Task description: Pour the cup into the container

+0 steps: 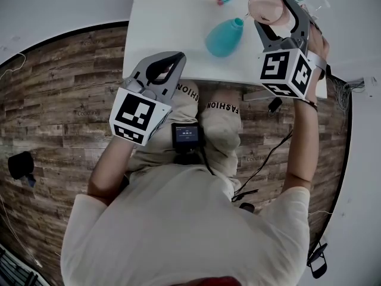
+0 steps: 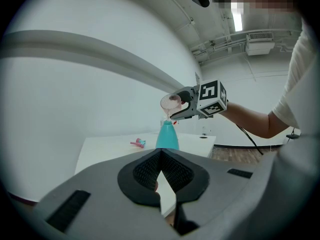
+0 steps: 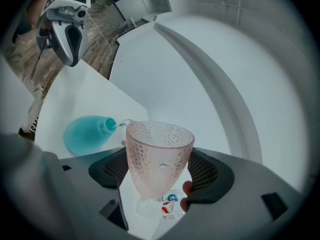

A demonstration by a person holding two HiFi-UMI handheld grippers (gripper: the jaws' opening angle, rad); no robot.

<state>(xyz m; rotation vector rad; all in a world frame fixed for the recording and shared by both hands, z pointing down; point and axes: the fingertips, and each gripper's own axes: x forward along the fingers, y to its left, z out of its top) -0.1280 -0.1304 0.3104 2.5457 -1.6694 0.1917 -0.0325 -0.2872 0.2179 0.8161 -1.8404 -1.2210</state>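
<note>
Pink cup [image 3: 159, 151] clamped in right gripper [image 3: 159, 170] tips over teal bottle [image 3: 85, 135], apparently pouring; next, tilt further; left gripper [image 2: 160, 170] closed, empty.

white table [image 1: 172, 22] on a wood-plank floor [image 1: 59, 82], white walls [image 2: 75, 99], ceiling strip light [image 2: 237, 20]

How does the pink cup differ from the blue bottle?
The cup is pink, see-through and dimpled; the bottle is solid teal and smooth. The cup has a wide mouth, the bottle a narrow neck. The cup is tipped in the air, held by the right tongs; the bottle stands on the table. Both are open on top.
</note>
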